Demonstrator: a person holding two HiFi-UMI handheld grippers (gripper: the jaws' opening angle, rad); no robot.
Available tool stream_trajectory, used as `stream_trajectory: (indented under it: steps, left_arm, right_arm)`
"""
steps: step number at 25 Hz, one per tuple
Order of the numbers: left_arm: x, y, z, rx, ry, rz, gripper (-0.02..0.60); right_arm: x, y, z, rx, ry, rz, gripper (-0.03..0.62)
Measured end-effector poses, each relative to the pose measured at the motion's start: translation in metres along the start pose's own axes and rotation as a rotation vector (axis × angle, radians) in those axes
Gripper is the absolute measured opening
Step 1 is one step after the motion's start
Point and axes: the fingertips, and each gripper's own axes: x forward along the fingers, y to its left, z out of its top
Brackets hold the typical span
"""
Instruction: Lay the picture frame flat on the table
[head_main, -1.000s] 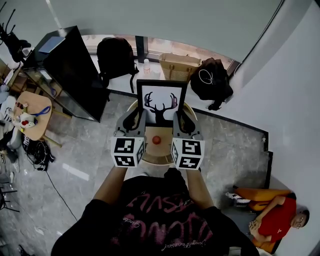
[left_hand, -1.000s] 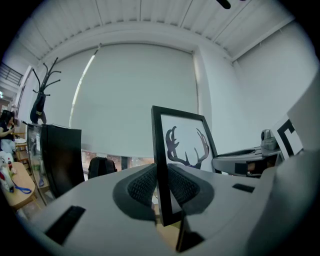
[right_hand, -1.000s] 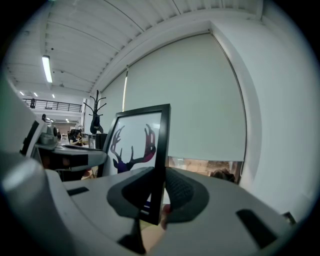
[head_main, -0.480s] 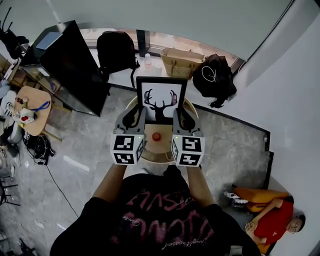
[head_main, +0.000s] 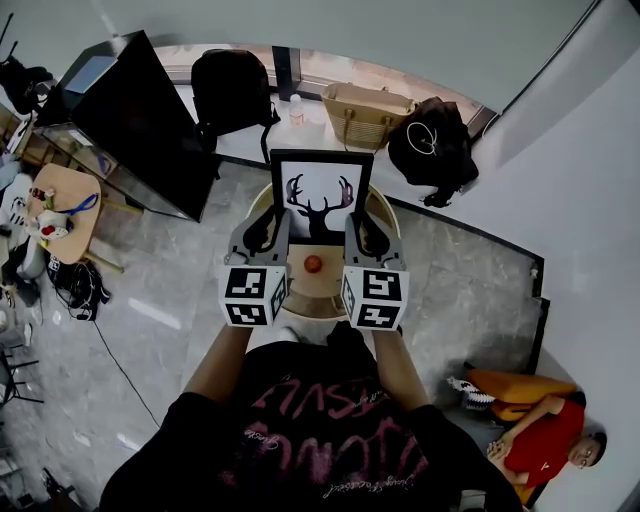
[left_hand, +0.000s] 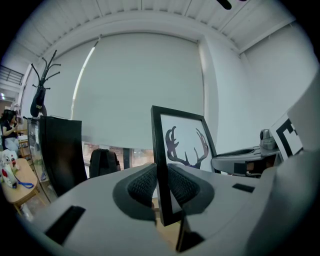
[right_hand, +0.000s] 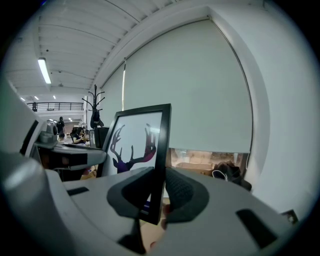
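picture frame (head_main: 321, 190) stands upright over the round table (head_main: 305, 312) — left gripper (head_main: 268, 232) clamped on its 9 o'clock edge, right gripper (head_main: 362, 232) clamped on the 3 o'clock edge. small red object (head_main: 313, 263) on the tabletop at the frame's 6 o'clock.

No text, label or number can be read. The person's black shirt (head_main: 320, 430) carries reddish lettering, seen upside down from above and too blurred and distorted to make out any word.
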Motion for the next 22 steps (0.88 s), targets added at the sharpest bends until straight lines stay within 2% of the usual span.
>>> stream_trajectory:
  steps: [22]
  left_arm:
    - [0.022,-0.017,-0.049,-0.044,0.105,0.022,0.072]
  right_arm:
    - [0.012,-0.024,-0.048,0.032,0.096,0.026,0.081]
